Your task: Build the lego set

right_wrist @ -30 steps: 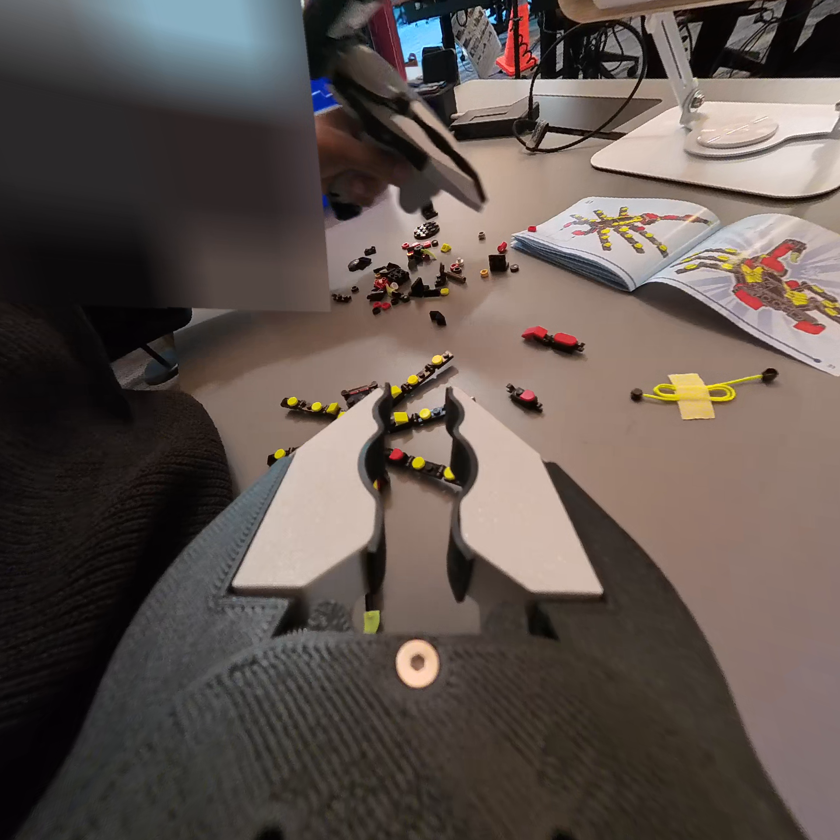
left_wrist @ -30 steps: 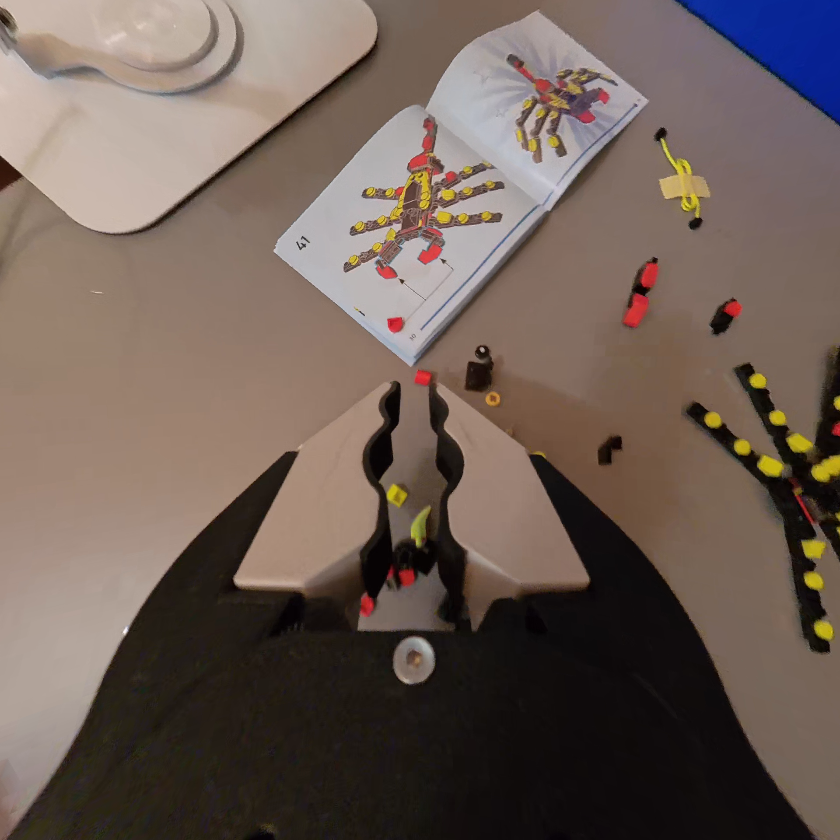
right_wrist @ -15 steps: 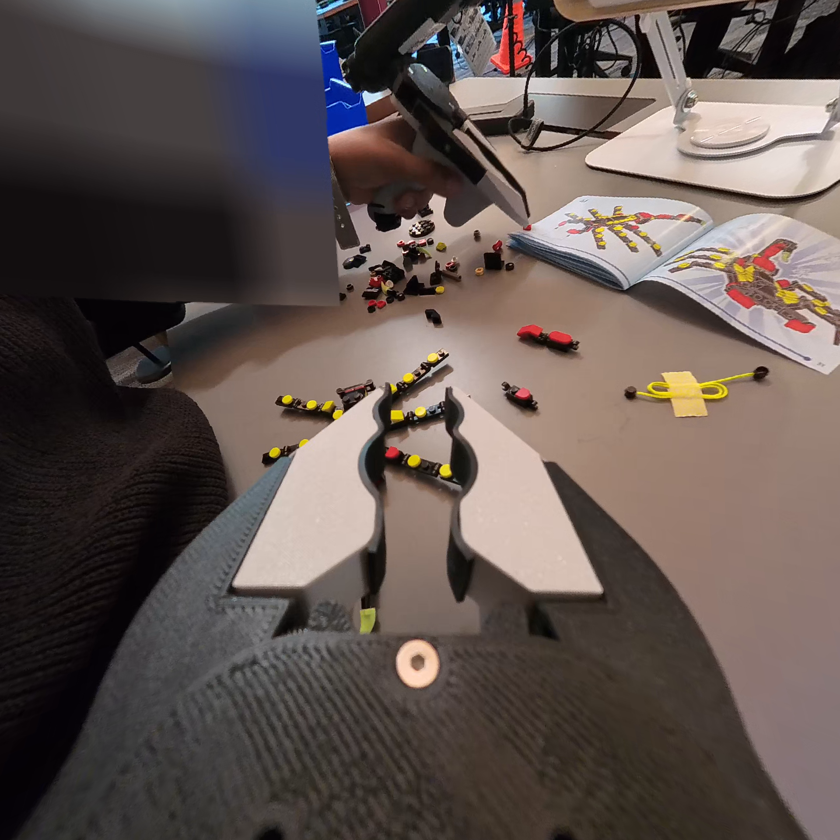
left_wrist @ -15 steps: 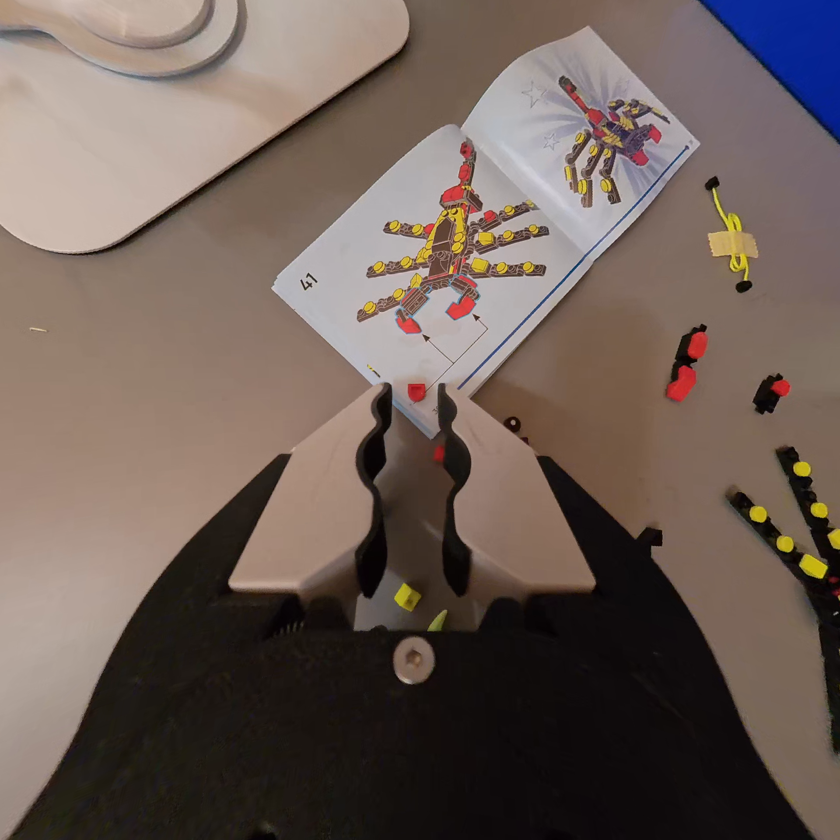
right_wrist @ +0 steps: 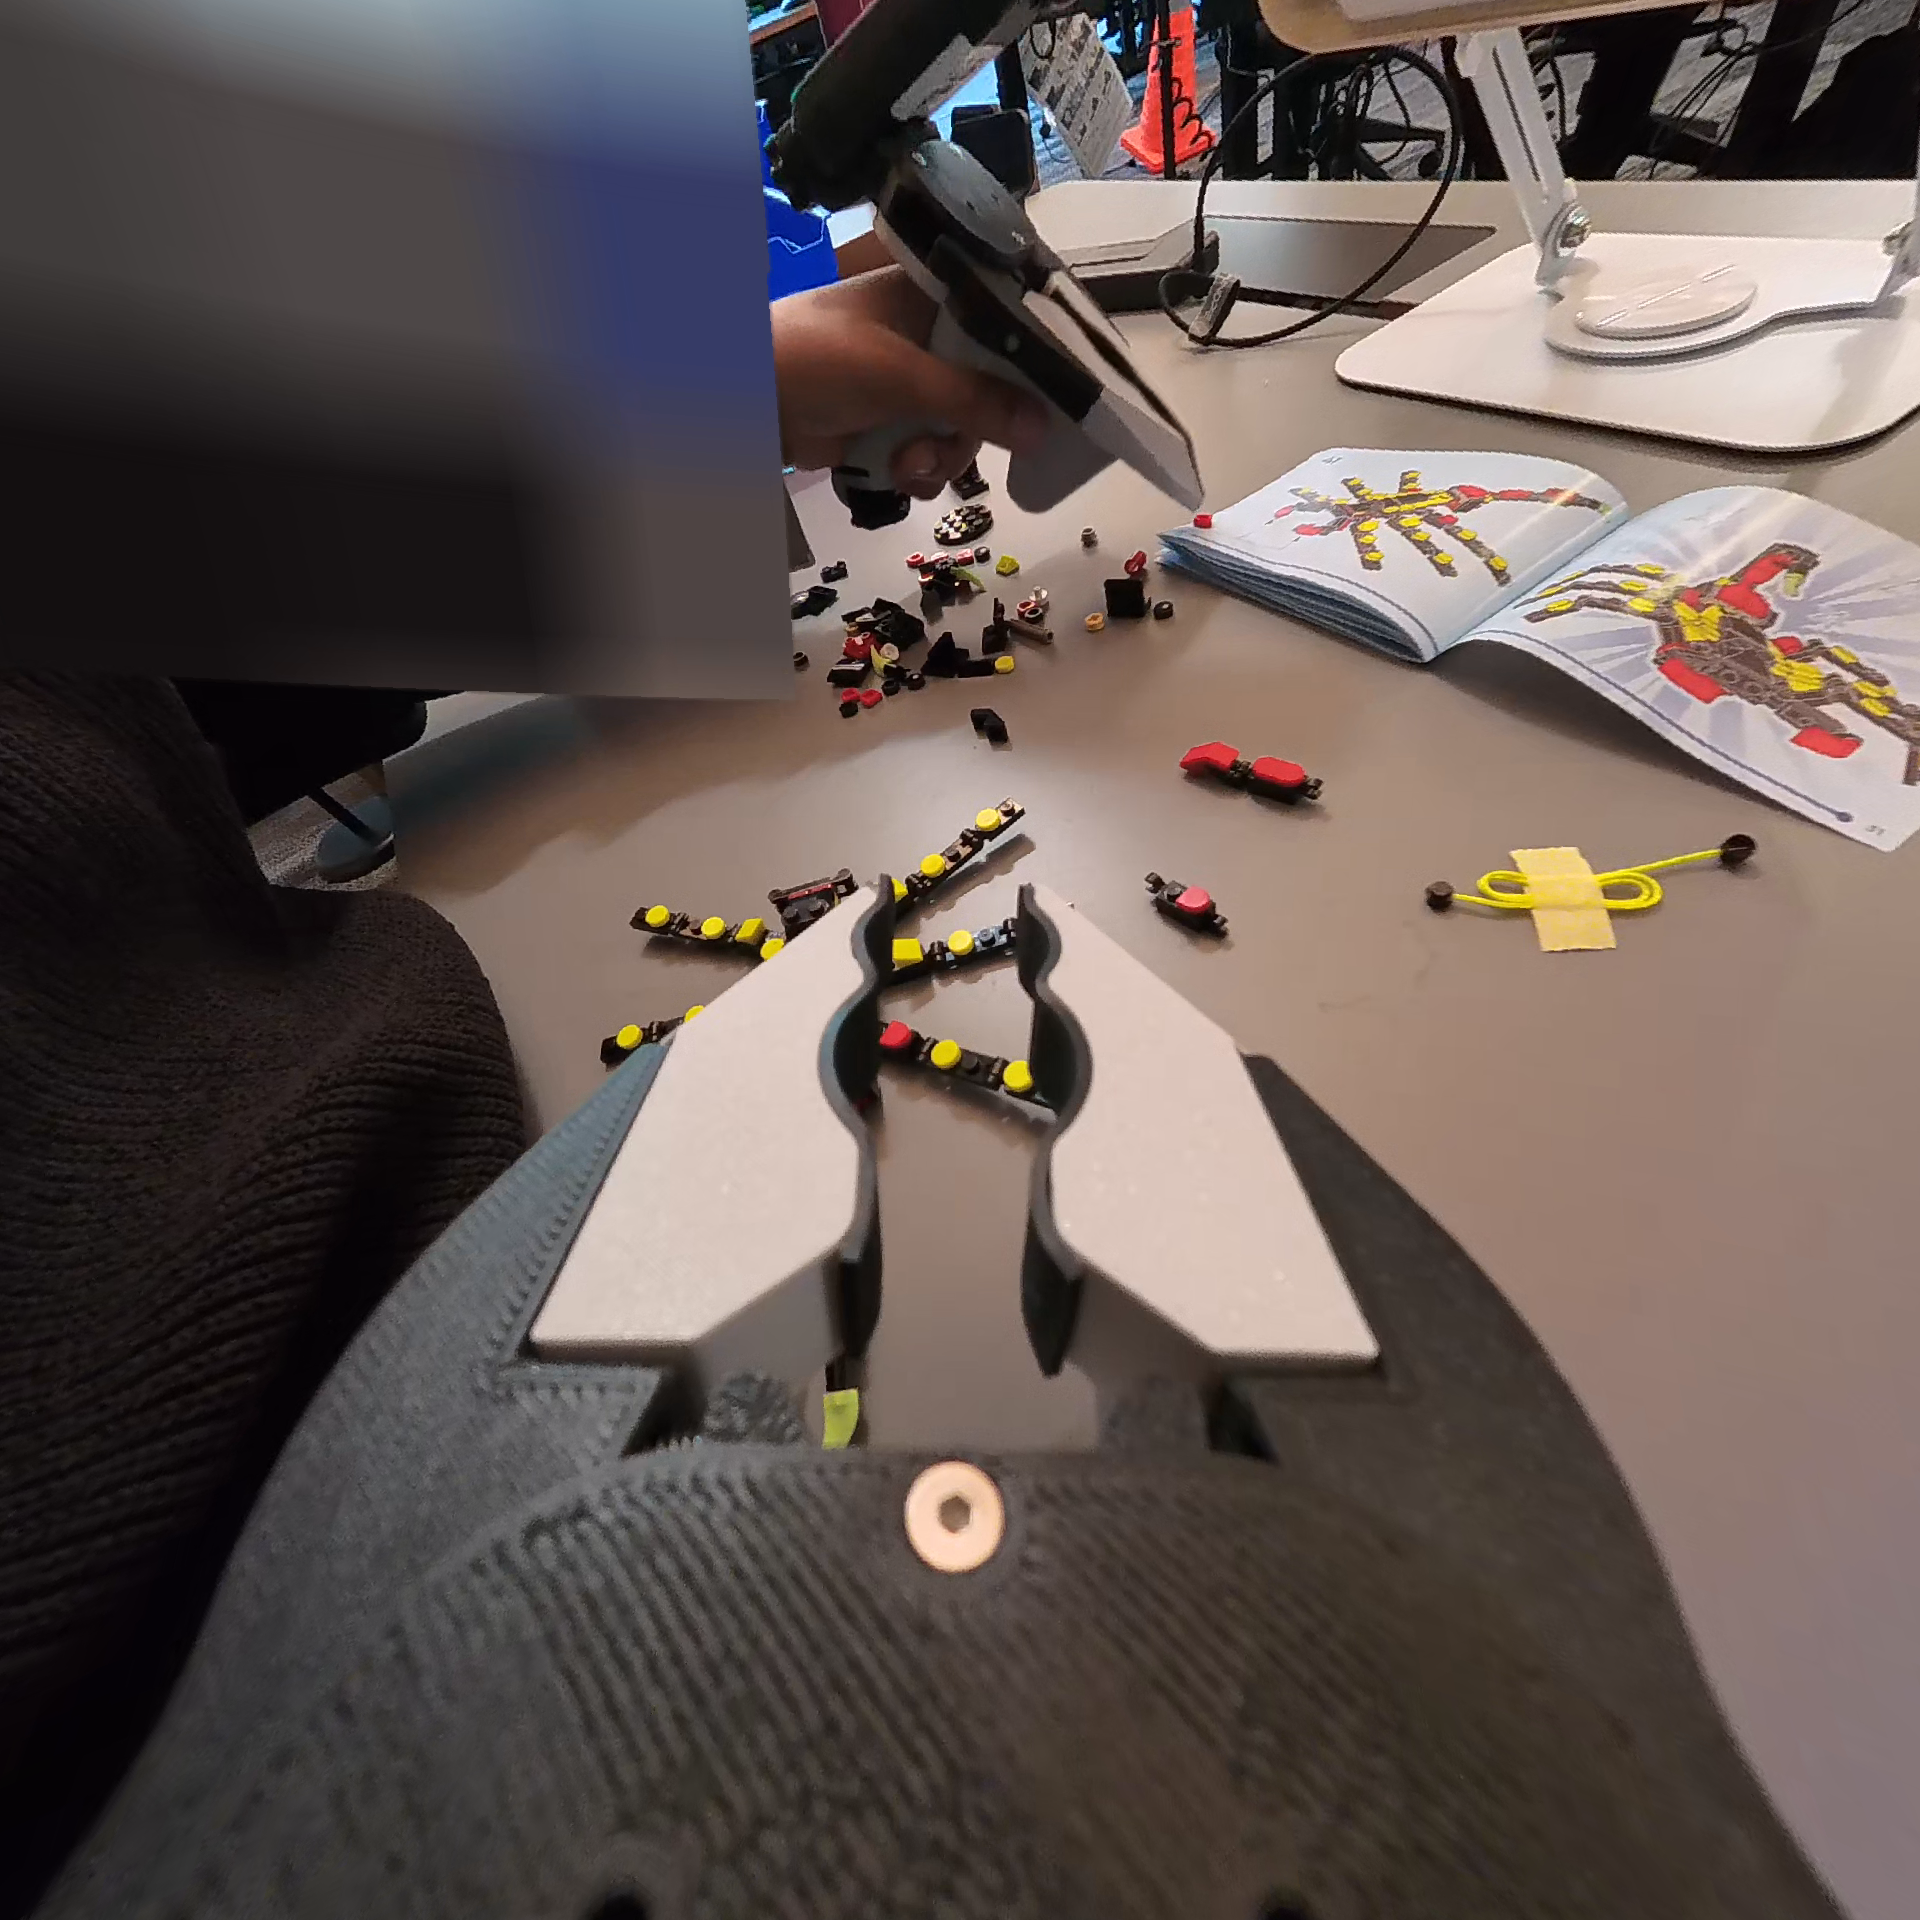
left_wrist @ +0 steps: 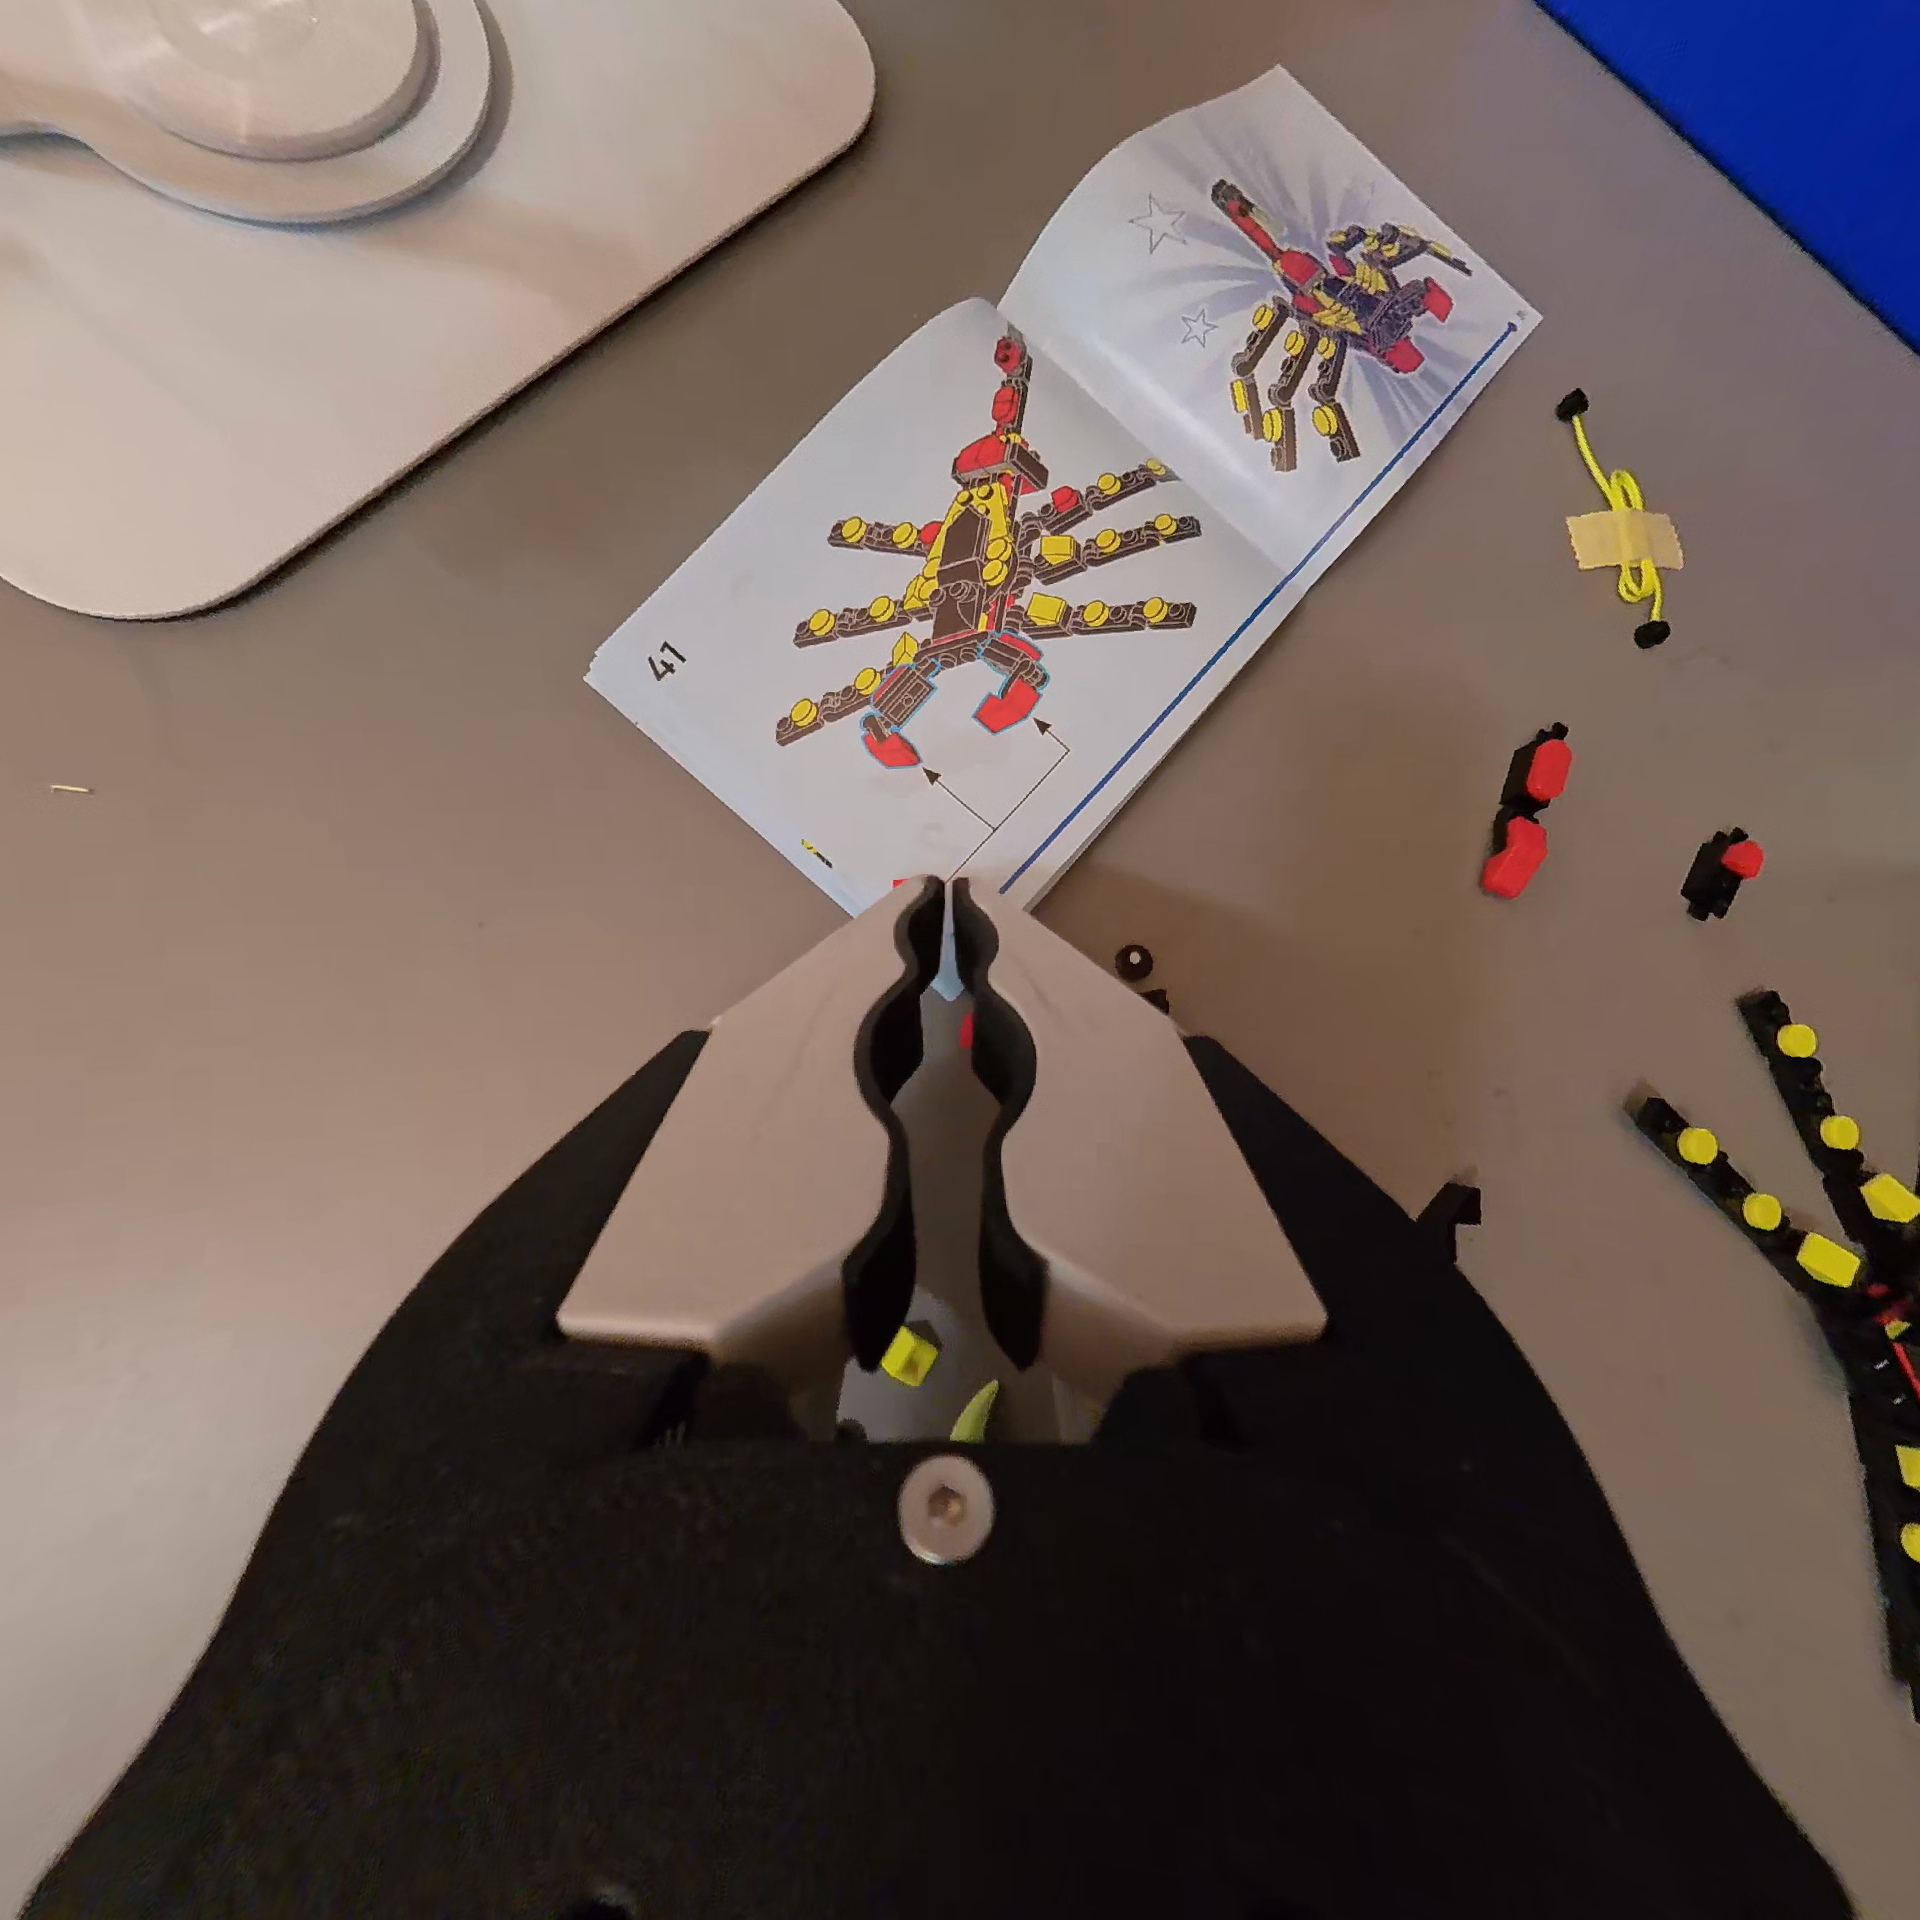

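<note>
My left gripper (left_wrist: 948, 891) had carried forward from the loose heap of parts (right_wrist: 935, 613) to the near corner of the instruction booklet (left_wrist: 935, 582), and its jaws, spread half a second before, had come nearly together at the tips. A small red piece (right_wrist: 1202, 521) showed right at those tips, at the booklet's edge; whether I was truly pinching it or only touching it I could not tell. I judged this the claw piece the open page called for. My right gripper (right_wrist: 954, 904) had not shifted: jaws spread and holding nothing, it hovered over the half-built black body with yellow-studded legs (right_wrist: 935, 935). The red claw assembly (right_wrist: 1247, 771) lay apart, unattached.
</note>
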The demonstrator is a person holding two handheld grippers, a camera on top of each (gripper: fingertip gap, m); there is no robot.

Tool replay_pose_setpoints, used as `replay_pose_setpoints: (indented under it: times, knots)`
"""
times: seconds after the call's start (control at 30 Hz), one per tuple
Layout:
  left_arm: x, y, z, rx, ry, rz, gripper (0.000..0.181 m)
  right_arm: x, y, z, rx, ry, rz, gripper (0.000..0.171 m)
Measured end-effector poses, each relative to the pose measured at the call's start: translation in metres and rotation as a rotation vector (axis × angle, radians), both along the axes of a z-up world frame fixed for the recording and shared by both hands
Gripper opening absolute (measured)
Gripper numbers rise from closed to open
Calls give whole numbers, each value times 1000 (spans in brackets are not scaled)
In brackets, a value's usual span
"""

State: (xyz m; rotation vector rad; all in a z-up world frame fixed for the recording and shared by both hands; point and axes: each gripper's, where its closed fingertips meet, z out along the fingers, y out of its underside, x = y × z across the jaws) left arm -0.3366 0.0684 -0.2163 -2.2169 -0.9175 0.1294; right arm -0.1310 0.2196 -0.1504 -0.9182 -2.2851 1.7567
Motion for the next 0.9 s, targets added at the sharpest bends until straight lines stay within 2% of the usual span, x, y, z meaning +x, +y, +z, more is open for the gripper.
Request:
replay_pose_setpoints:
  times: [0.2, 0.4, 0.9]
  knots:
    - [-4, -2, -7, -4, -16, 24, 9, 0, -1, 0, 1, 0, 3, 21]
    - [-3, -1, -9, -13, -15, 15, 4, 0, 0, 0, -1, 1, 1, 21]
    - [8, 12, 11, 21, 20, -29, 0, 0, 1, 2, -6, 6, -7, 21]
